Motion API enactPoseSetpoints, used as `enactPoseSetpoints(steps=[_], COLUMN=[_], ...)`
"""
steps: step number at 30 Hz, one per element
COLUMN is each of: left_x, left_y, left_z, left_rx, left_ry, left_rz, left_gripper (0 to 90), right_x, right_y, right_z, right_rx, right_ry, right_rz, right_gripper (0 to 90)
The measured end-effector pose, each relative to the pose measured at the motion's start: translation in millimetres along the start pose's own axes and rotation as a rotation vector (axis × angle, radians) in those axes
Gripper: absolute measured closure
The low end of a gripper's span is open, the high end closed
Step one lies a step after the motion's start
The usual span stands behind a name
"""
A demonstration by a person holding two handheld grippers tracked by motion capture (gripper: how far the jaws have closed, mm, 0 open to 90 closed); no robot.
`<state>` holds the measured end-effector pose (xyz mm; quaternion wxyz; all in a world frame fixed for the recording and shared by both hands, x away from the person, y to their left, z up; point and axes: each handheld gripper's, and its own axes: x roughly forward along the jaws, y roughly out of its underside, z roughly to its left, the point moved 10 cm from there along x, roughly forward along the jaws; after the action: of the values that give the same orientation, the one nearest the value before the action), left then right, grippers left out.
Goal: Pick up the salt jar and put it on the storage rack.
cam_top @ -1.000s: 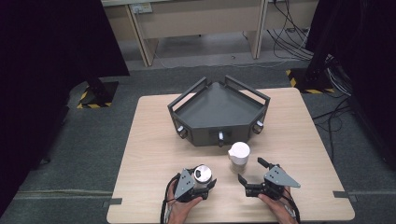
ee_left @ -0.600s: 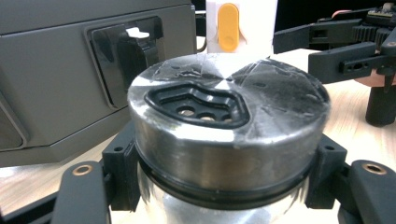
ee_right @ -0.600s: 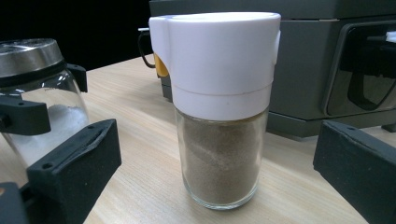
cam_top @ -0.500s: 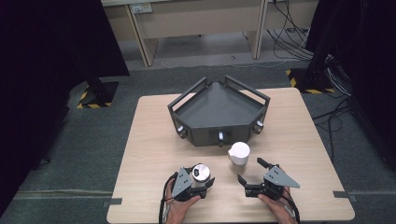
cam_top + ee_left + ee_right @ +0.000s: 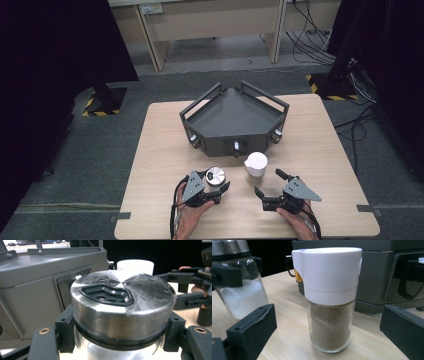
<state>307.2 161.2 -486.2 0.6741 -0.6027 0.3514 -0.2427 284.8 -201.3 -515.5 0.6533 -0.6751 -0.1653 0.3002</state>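
A glass jar with a silver metal lid (image 5: 122,305) holds white powder. My left gripper (image 5: 120,340) is shut on it just below the lid, a jaw pressing each side. In the high view this jar (image 5: 216,176) sits at the tip of the left gripper (image 5: 214,184), near the table's front. Whether it rests on the table I cannot tell. A white-lidded jar of brown powder (image 5: 329,302) stands upright on the table. My right gripper (image 5: 327,340) is open, its jaws wide on either side and short of the jar. From above, the brown jar (image 5: 255,167) is just beyond the right gripper (image 5: 268,182).
A dark grey three-cornered tray (image 5: 235,117) with raised rails and knobs on its front wall stands mid-table, right behind both jars. Its wall (image 5: 37,277) is close on the left gripper's left. The wooden table (image 5: 160,150) has bare surface on both sides.
The left gripper and its silver-lidded jar have shifted slightly away from the table's front edge, toward the tray. The right gripper and the brown jar have stayed put.
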Motion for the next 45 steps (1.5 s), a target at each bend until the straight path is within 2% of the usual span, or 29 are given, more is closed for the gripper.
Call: enactPoseSetpoints(steps=[6, 17, 24, 28, 37, 45], left_x=[5.3, 9.6, 14.0, 17.1, 24.3, 31.4], left_y=[-11.7, -38.1, -53.2, -62.9, -83.8, -106.0], left_z=[3.7, 20.9, 28.6, 35.3, 53.1, 63.7], left_rx=[0.000, -0.028, -0.017, -0.026, -0.051, -0.028], left_ry=[0.005, -0.005, -0.014, -0.014, -0.047, -0.065], left_rz=[0.003, -0.019, -0.014, -0.019, -0.030, -0.027], left_gripper=[30.5, 30.4, 30.5, 30.5, 30.5, 30.5], right_x=[-0.3, -0.7, -0.7, -1.0, -0.6, 0.5], right_y=[-0.2, -0.8, -0.8, -1.4, -1.1, -1.0], right_z=[0.2, 0.3, 0.1, 0.4, 0.3, 1.2], right_rx=[0.000, -0.003, 0.000, -0.003, 0.002, 0.003], right_ry=[0.000, -0.004, -0.003, -0.004, -0.002, -0.007], right_rz=[-0.001, -0.003, -0.003, -0.006, -0.005, -0.003], right_gripper=[0.9, 0.9, 0.9, 0.9, 0.9, 0.9])
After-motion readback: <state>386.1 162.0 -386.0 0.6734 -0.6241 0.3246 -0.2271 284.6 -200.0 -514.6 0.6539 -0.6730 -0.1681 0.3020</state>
